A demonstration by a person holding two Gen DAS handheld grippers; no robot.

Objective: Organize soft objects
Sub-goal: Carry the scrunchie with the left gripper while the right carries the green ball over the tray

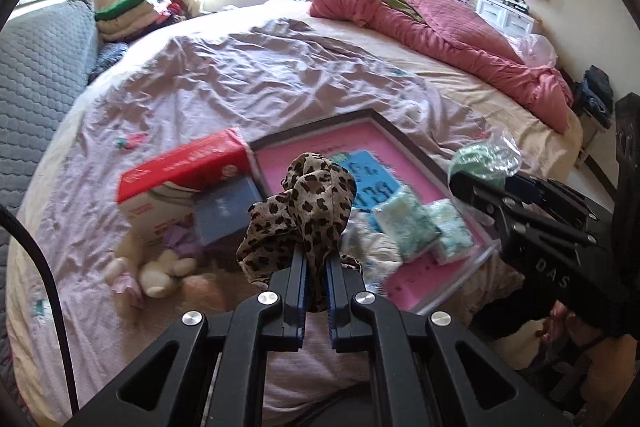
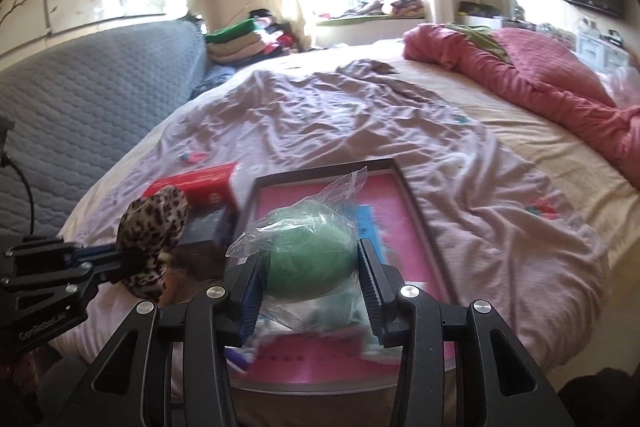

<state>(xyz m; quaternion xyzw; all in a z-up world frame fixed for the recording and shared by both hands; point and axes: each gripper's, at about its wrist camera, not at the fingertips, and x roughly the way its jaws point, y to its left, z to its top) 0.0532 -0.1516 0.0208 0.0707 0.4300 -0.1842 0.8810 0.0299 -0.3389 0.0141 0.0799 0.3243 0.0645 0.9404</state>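
My left gripper (image 1: 315,263) is shut on a leopard-print cloth (image 1: 304,203) that bunches up above its fingertips, held over the bed. The same cloth (image 2: 154,227) and left gripper (image 2: 120,261) show at the left of the right wrist view. My right gripper (image 2: 310,267) is shut on a green soft ball in a clear plastic bag (image 2: 308,259), above a pink tray with a dark frame (image 2: 416,211). In the left wrist view the bagged ball (image 1: 480,157) shows at the right gripper's tip (image 1: 464,183). Tissue packs (image 1: 404,223) lie in the pink tray (image 1: 404,143).
A red and white box (image 1: 180,179), a dark blue box (image 1: 226,211) and a pale plush toy (image 1: 160,271) lie left of the tray on the wrinkled lilac sheet (image 1: 248,75). A pink quilt (image 1: 460,35) lies at the far right, a grey headboard (image 1: 36,79) at left.
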